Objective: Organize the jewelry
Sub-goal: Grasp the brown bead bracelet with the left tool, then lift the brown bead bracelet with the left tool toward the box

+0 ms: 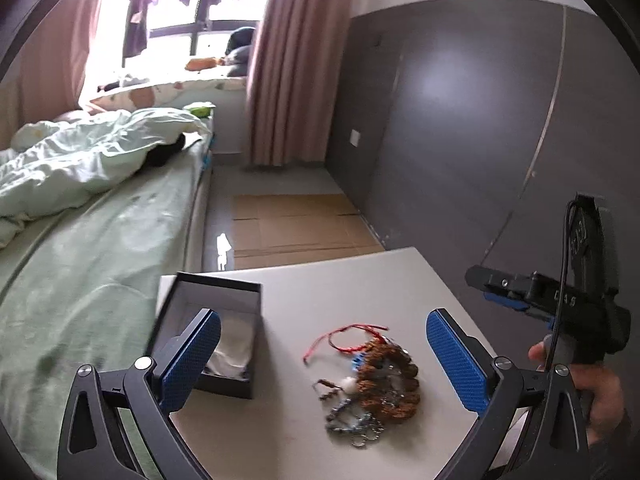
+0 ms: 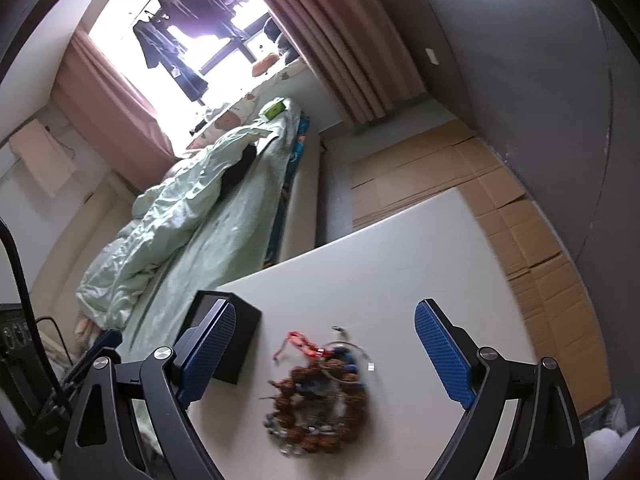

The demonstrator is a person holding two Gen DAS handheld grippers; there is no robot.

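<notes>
A tangled heap of jewelry (image 1: pixel 374 384) lies on a white table (image 1: pixel 352 284): brown bead bracelets, a red cord and silvery chains. An open dark box (image 1: pixel 208 332) with a white lining stands at the table's left edge. My left gripper (image 1: pixel 324 360) hangs above the table, open wide, with the heap between and beyond its blue pads and nothing held. In the right wrist view the same jewelry heap (image 2: pixel 320 400) lies between the pads of my right gripper (image 2: pixel 326 354), which is open and holds nothing. The dark box (image 2: pixel 232 336) sits behind its left finger.
A bed (image 1: pixel 100 240) with a pale green quilt runs along the table's left side. Flattened cardboard (image 1: pixel 296 224) covers the floor beyond the table, beside a dark grey wall. A hand (image 1: pixel 592 392) holds the other gripper at the right of the left wrist view.
</notes>
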